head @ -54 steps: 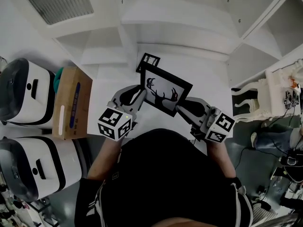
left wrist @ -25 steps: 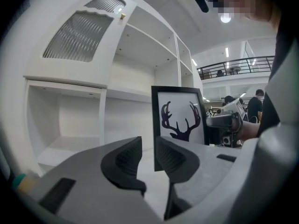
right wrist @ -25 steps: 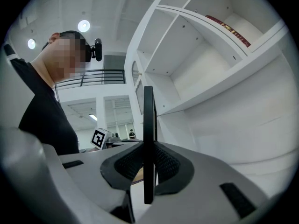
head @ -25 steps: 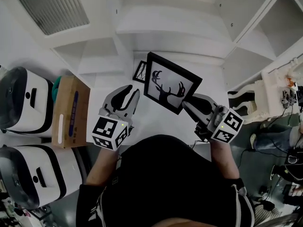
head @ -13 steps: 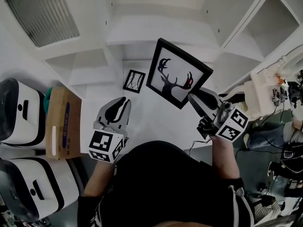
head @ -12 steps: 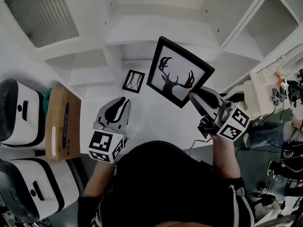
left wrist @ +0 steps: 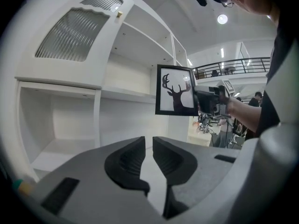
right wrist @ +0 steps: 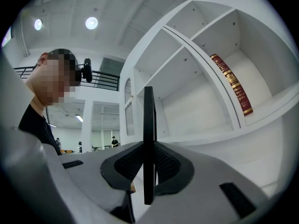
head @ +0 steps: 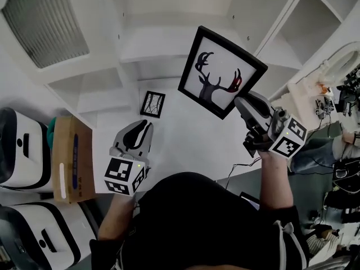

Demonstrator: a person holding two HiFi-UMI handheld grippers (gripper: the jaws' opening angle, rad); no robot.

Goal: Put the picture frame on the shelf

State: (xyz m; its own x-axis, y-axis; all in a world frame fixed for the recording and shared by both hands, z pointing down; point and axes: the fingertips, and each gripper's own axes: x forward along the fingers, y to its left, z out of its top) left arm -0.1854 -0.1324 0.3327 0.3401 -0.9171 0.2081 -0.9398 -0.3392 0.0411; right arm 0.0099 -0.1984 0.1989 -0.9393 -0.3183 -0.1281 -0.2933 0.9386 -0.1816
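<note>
Black picture frame with deer silhouette (head: pixel 220 72), gripped in your right claw (head: pixel 242 101) before the white shelf (head: pixel 163 37), your left claw (head: pixel 142 128) empty, jaws just closing, now narrow.

No text could be read. I noted gold lettering on a red book spine (right wrist: pixel 232 85) on the shelf, too small to make out, and blurred blue print on the cardboard box (head: pixel 72 159).

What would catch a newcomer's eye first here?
The black picture frame with a deer silhouette stands out, clamped by its lower corner in the right gripper and held up before the white shelf. A smaller frame sits on the white surface below it.
</note>
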